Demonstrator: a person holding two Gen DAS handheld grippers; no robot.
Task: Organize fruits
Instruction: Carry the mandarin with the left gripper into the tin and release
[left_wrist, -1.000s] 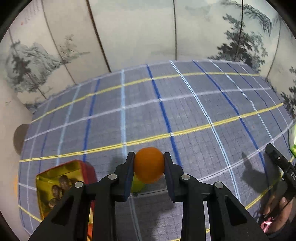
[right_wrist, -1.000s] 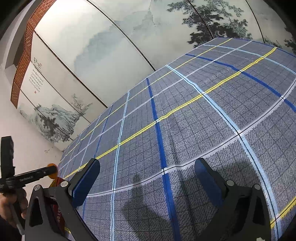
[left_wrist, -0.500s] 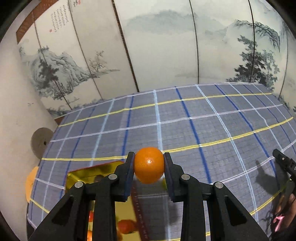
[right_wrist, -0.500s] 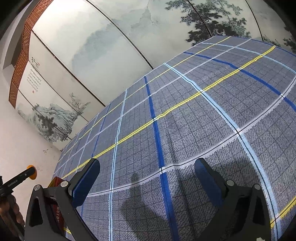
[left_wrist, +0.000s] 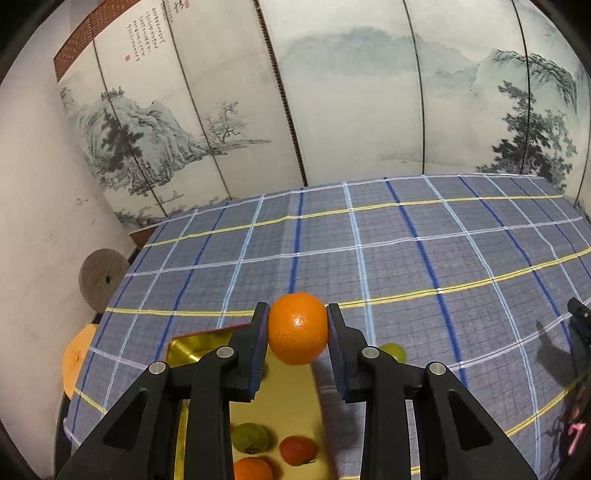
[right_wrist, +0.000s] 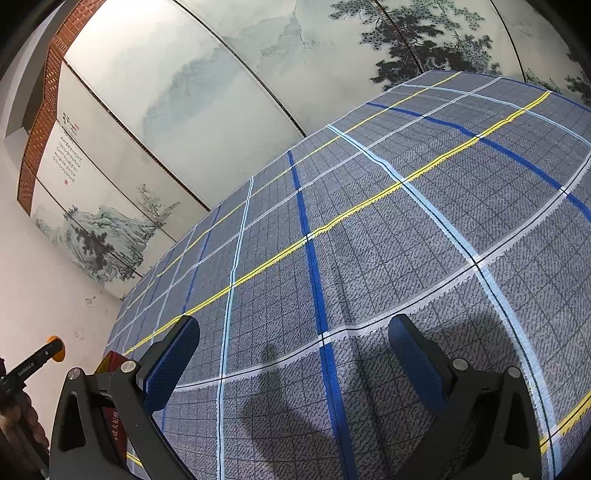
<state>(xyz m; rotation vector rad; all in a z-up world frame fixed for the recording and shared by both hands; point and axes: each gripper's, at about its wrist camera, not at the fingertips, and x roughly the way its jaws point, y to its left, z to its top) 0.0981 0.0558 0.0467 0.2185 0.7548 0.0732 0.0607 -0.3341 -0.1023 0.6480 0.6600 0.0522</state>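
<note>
Orange (left_wrist: 297, 328): clamped between both pads of the left gripper (left_wrist: 297, 334), frame centre, raised above the gold tray (left_wrist: 291, 398).
Tray: fruits are seen inside, lower centre.
Right gripper (right_wrist: 293, 363): fingers held wide apart, nothing between, over the plaid cloth (right_wrist: 406, 240).

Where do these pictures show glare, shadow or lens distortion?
Left wrist view: a small highlight on the orange; the gold tray mirrors the fruit. Right wrist view: gripper shadows on the plaid tablecloth. Both views: fisheye bends the cloth's straight stripes, corners dark.
</note>
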